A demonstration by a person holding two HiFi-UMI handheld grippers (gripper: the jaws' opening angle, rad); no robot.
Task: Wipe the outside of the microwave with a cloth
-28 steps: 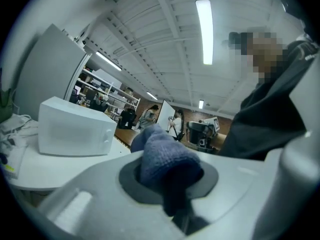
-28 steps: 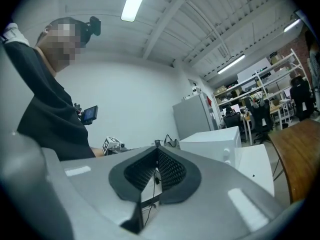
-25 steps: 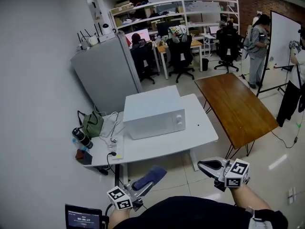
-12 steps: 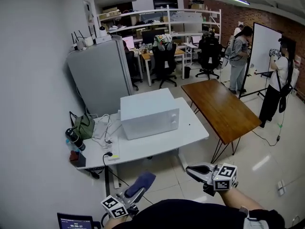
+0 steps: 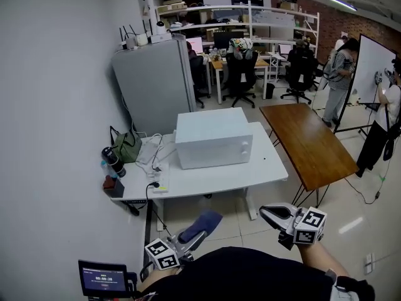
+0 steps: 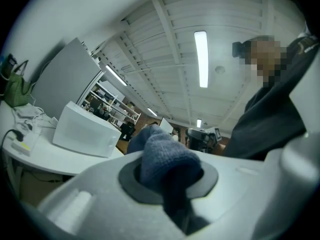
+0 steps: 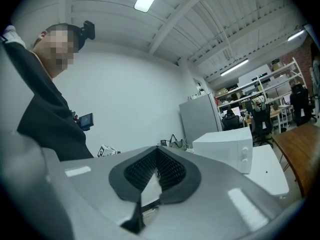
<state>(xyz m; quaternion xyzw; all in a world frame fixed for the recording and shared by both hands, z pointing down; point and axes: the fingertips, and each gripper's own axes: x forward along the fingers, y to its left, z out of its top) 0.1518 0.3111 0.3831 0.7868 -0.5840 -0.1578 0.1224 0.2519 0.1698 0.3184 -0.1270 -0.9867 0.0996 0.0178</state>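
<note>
Well, the person stands back from the white desk (image 5: 213,185), both grippers held low in front of the body and well apart from it. The left gripper (image 5: 190,238) is pinching a blue cloth (image 5: 202,223). In the left gripper view the cloth (image 6: 162,156) bulges up out of the closed jaws as a thick fold and droops over the dark pads. The right gripper (image 5: 276,216) has its jaws pressed together, the ribbed pads meeting at the tips with nothing between them, as the right gripper view (image 7: 156,176) shows.

The white microwave (image 5: 214,138) sits on the desk towards its back edge, its front with two knobs at the right facing the person. Neither gripper nor the cloth touches it. To its left on the desk lie a tangle of white cables (image 5: 150,155), a power strip (image 5: 161,182) and a green bag (image 5: 128,148), with a dark bottle (image 5: 111,162) near the wall. A grey cabinet (image 5: 153,83) stands behind the desk, and a brown wooden table (image 5: 307,144) stands to its right.
</note>
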